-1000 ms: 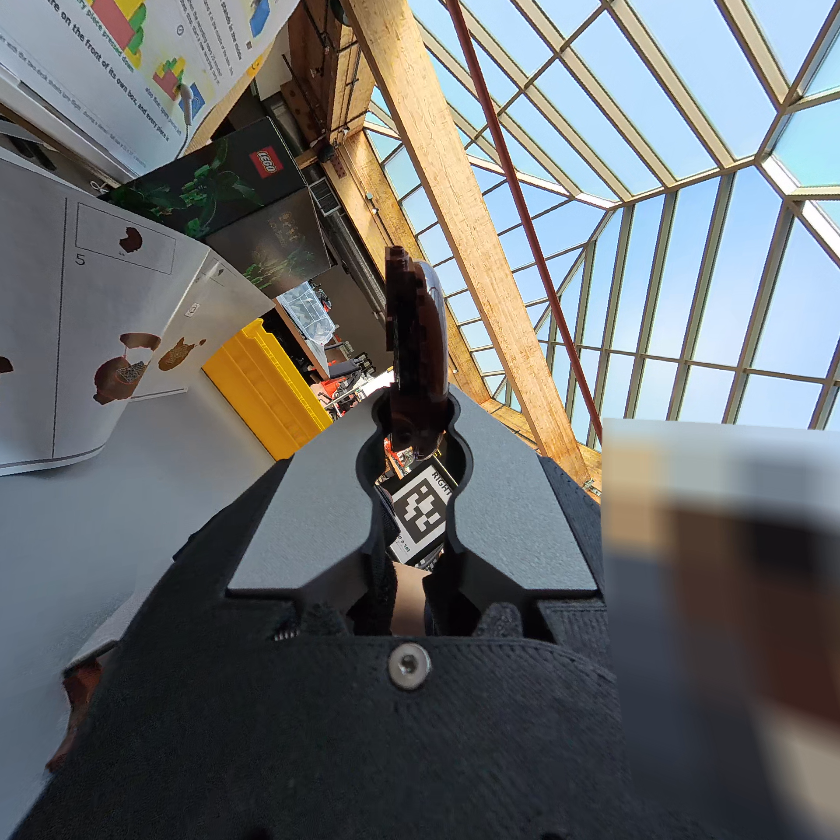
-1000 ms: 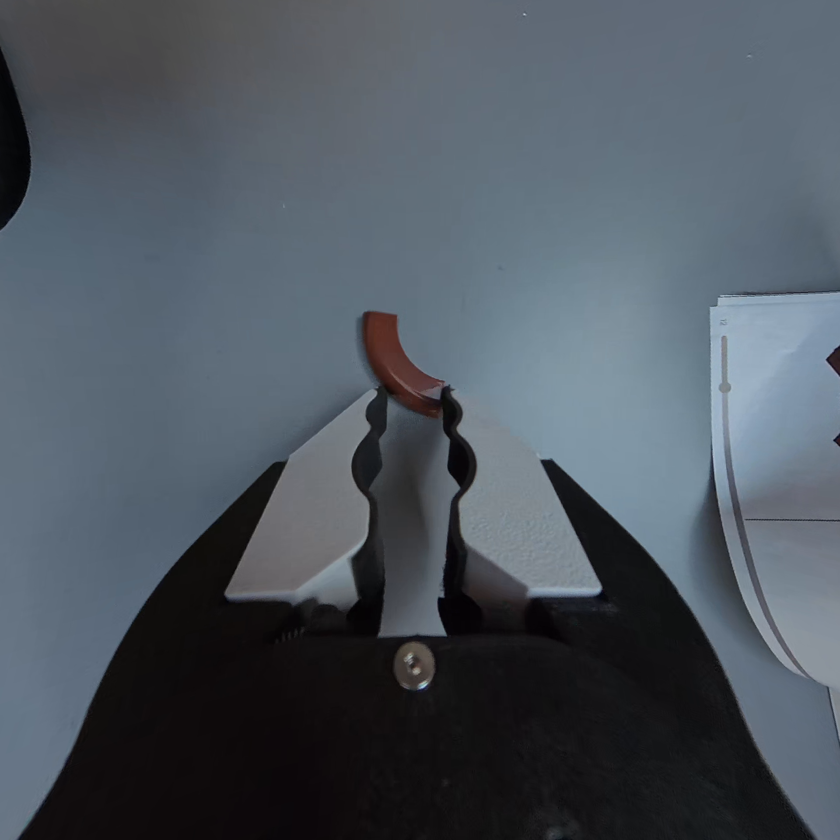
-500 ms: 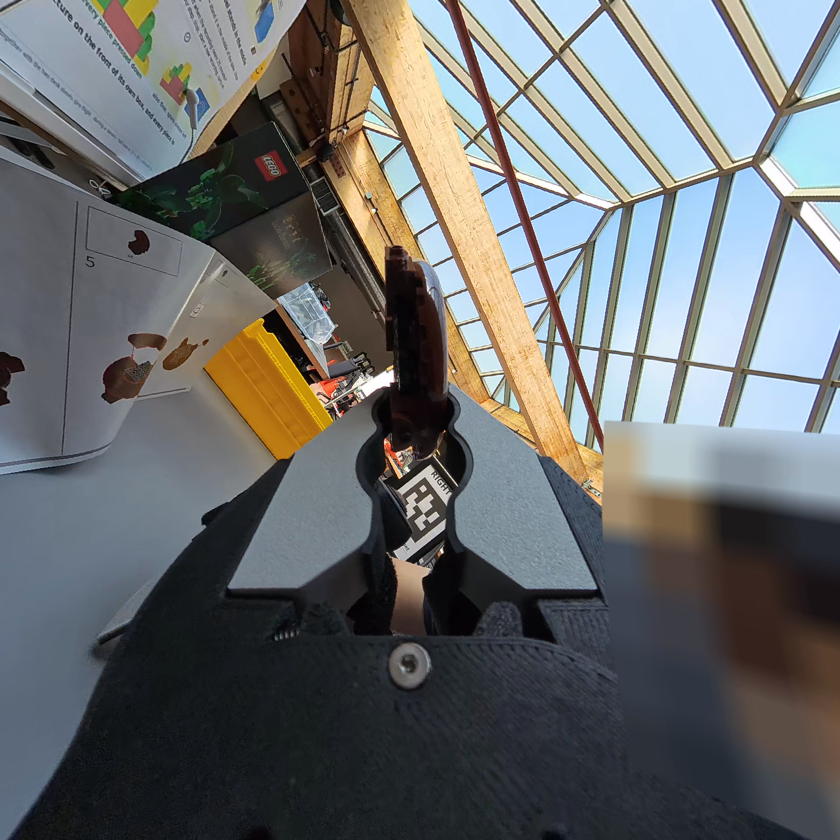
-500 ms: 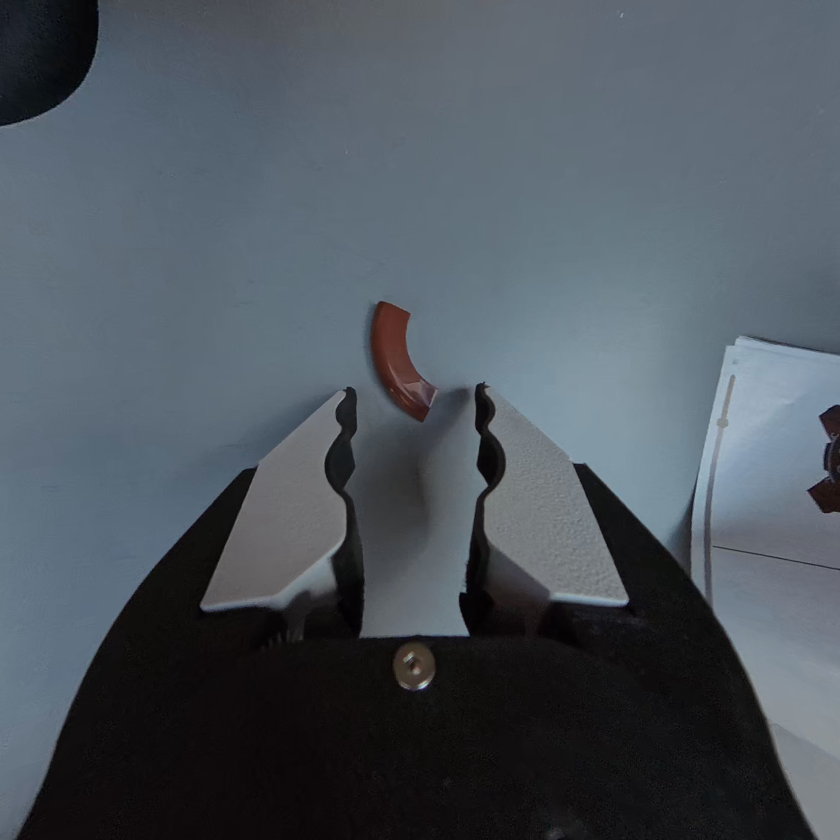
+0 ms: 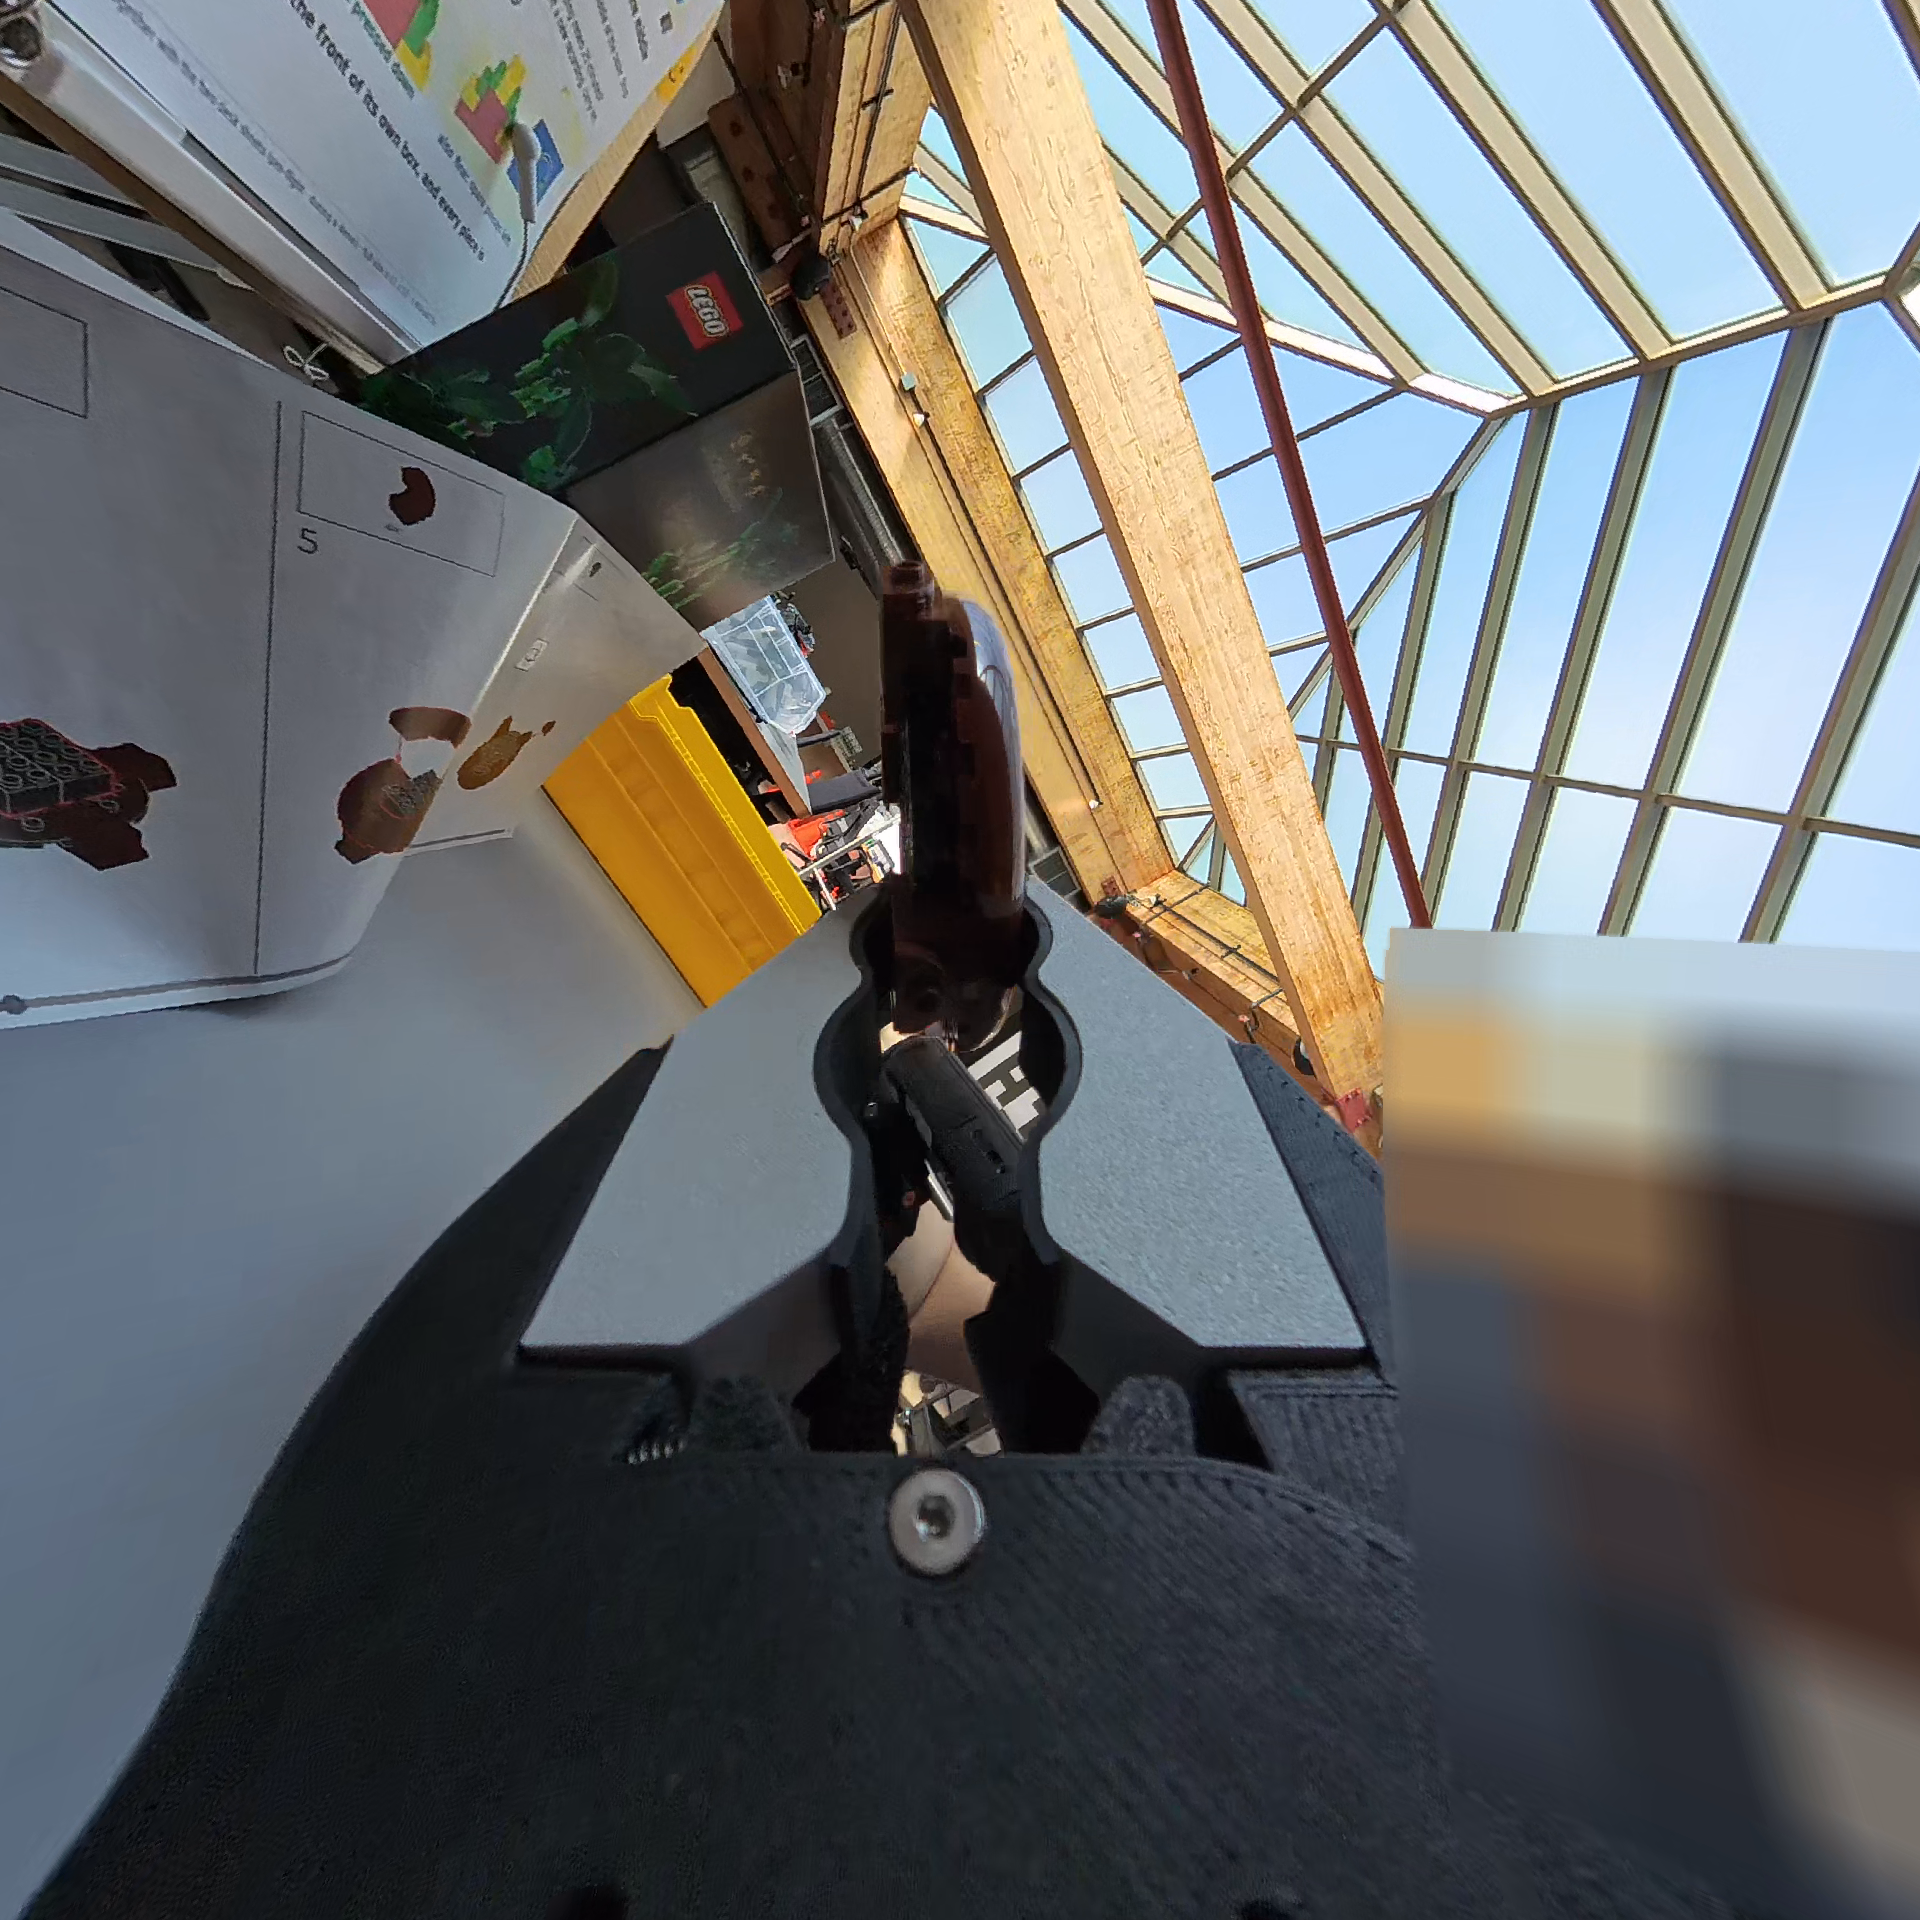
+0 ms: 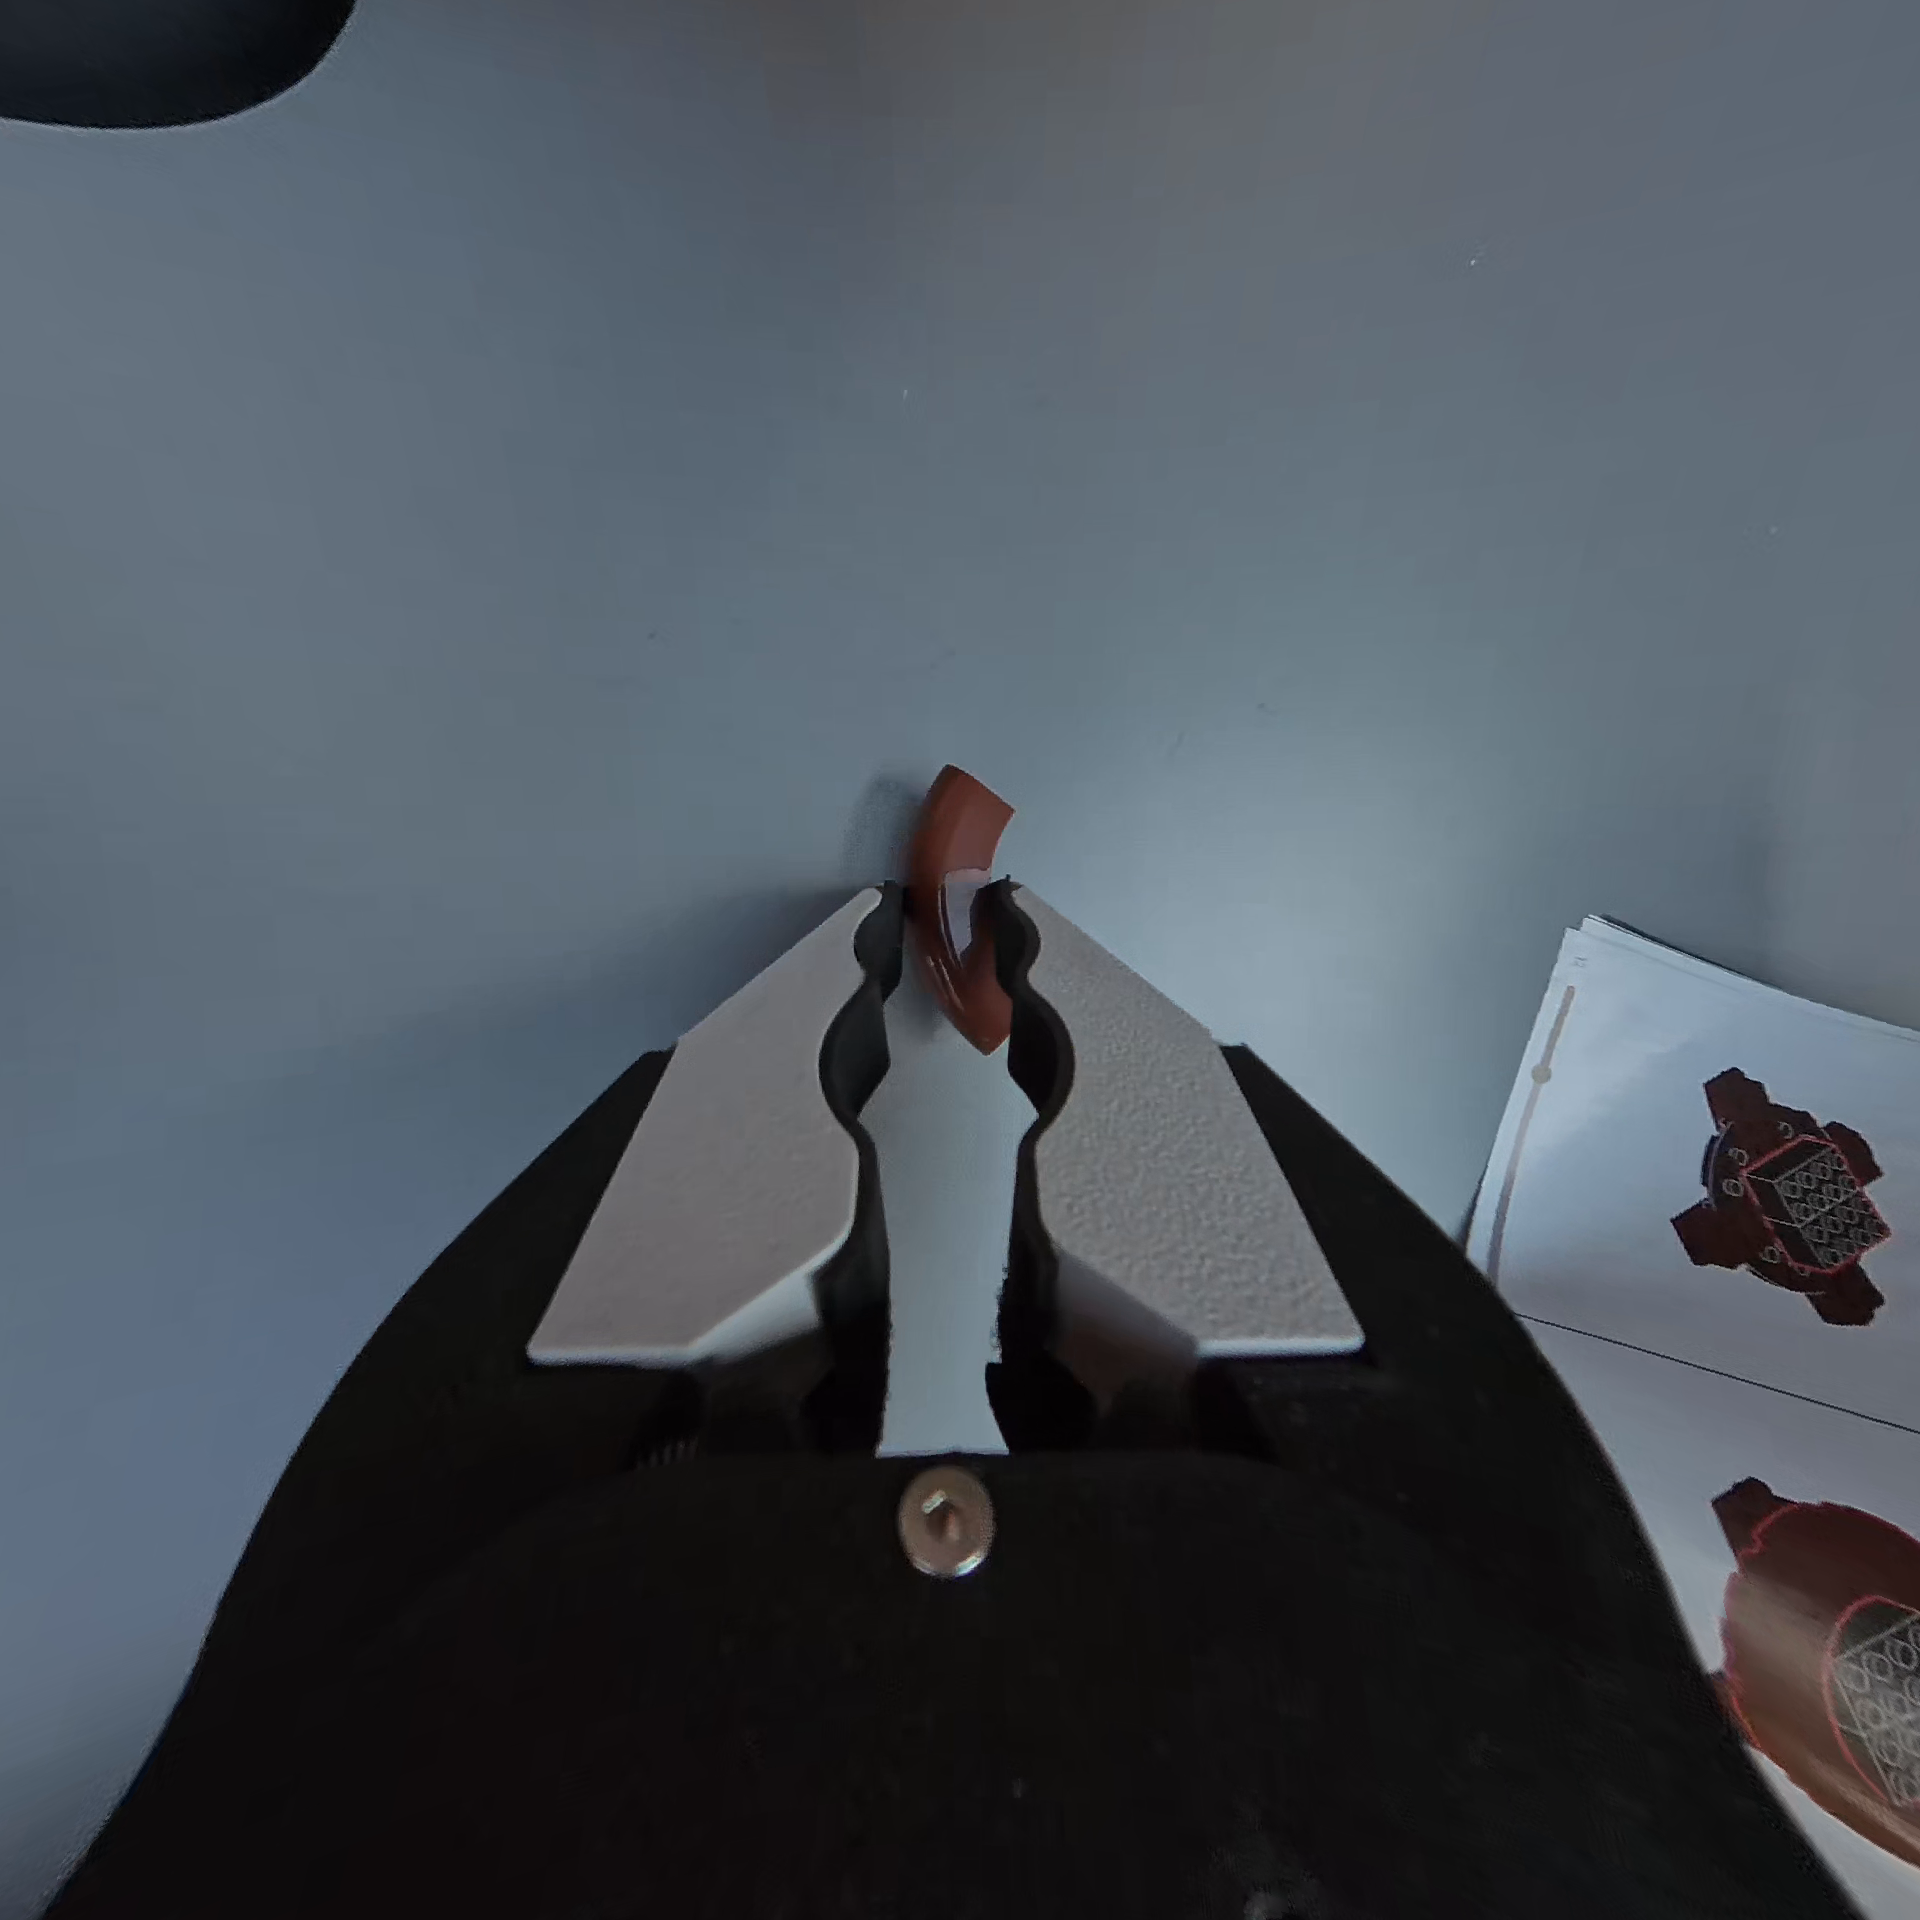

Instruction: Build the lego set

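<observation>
Two grippers grasp: the left gripper (image 5: pixel 951 935) clamps a dark brown brick assembly (image 5: pixel 945 769) upright; the right gripper (image 6: pixel 945 894) pinches a curved reddish-brown tile (image 6: pixel 956 914).

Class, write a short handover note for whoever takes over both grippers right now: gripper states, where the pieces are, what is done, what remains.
Left gripper: shut on the dark brown lego assembly, held up edge-on.
Right gripper: shut on the reddish-brown curved piece, at the grey table.
The instruction booklet lies open to the right.
Done: assembly partly built, curved piece gripped.
Left: bring the curved piece to the assembly and press it on; where it goes cannot be told from here.
</observation>
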Available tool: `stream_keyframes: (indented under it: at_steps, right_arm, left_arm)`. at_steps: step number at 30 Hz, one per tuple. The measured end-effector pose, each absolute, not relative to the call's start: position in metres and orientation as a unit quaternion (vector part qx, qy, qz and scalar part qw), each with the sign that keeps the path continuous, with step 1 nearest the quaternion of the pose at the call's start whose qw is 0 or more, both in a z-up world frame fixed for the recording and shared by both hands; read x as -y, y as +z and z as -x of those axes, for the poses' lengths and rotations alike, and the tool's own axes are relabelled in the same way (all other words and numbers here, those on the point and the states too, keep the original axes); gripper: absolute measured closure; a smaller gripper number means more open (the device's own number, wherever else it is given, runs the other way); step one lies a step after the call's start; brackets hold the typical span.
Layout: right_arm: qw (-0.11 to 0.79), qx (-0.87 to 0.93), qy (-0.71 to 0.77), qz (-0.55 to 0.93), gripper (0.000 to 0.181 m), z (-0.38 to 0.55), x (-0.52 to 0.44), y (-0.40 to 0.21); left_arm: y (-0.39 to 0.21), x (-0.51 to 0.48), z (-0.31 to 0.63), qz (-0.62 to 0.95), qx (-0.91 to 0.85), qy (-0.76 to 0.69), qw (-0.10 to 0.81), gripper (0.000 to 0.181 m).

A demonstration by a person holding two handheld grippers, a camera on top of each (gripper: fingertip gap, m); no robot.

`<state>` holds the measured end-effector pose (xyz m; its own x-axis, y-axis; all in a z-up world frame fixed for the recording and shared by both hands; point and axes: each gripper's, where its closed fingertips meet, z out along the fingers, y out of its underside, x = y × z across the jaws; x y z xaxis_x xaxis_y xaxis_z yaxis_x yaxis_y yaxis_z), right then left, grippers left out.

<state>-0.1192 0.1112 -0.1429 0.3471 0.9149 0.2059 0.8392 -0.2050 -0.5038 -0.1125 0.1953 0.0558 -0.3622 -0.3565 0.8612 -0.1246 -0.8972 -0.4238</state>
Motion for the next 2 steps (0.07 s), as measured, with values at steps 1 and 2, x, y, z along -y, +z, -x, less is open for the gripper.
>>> stream_keyframes:
  at_steps: [1, 2]
  right_arm:
    - [0.275, 0.580, 0.066, 0.763, 0.165, 0.1169, -0.1077, -0.1363]
    - [0.274, 0.601, 0.070, 0.748, 0.165, 0.1143, -0.1005, -0.1282]
  left_arm:
    - [0.0483, -0.1943, 0.1093, 0.571, -0.222, -0.788, 0.067, 0.162]
    - [0.0401, -0.1927, 0.1058, 0.582, -0.228, -0.779, 0.059, 0.162]
